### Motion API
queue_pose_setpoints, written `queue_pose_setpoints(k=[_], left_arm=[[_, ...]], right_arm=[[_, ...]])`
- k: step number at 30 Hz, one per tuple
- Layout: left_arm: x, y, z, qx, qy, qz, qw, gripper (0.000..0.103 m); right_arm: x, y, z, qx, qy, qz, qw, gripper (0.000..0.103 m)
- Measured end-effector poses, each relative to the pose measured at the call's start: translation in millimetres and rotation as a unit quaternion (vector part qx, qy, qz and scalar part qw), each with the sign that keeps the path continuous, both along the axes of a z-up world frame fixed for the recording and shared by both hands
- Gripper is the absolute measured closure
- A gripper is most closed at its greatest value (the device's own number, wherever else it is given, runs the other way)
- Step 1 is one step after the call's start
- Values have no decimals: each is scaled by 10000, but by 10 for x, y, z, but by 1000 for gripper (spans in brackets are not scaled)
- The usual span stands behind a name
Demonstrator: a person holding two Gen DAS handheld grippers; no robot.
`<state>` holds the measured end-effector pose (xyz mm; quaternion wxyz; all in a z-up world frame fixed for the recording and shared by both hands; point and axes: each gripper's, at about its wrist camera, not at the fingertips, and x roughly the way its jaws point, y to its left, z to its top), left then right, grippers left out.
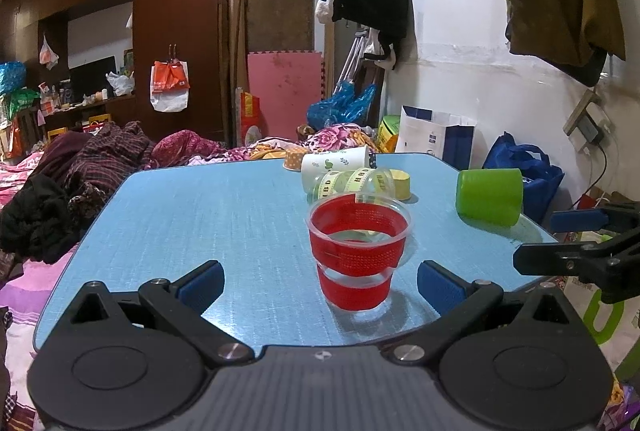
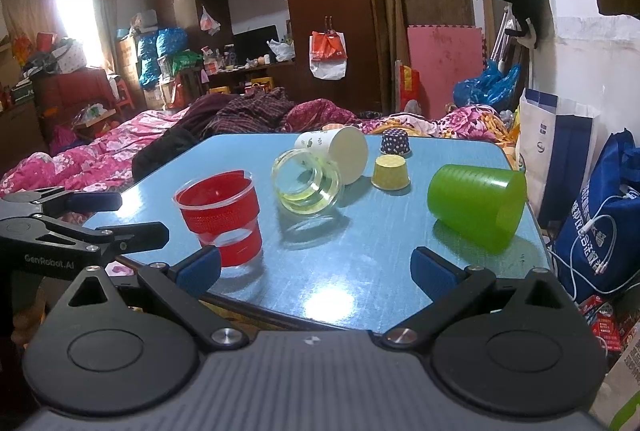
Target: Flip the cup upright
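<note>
Red-banded clear plastic, the cup (image 1: 359, 255) nearest us already stands upright on the blue table (image 1: 200, 223), mouth up, just ahead of our left gripper (image 1: 320, 285) and slightly right of its centre line. We judge that cup done, so the next one to flip is probably the green cup (image 2: 476, 206), which lies on its side at the right of the table. Its long axis runs roughly left to right as the right wrist sees it, with the closed base toward the far right edge and the mouth turned to the near left, though the opening itself is hard to make out. It sits ahead and to the right of our right gripper (image 2: 316, 269), near but not touching, and well apart from the left one, so the right hand is the nearer. Both sets of jaws stand wide apart and hold nothing. We hold the right gripper low and level at the near edge, fingers pointing across the table. To take the green cup we would need to swing right and close across its side. Farther back lie a clear cup with a yellow ribbon (image 2: 308, 187) and a white paper cup (image 2: 336, 151), both tipped over, and two small cups, yellow (image 2: 390, 172) and dark dotted (image 2: 395, 143), standing mouth down
</note>
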<state>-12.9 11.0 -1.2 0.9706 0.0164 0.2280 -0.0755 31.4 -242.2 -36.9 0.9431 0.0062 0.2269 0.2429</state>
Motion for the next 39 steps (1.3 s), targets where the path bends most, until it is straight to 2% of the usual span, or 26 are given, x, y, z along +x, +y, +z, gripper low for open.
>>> queue_pose_setpoints(k=[39], left_arm=[[-22, -58, -2, 37, -21, -100, 9999, 0]], right_arm=[[-7, 4, 0, -51, -1, 9, 10000, 1]])
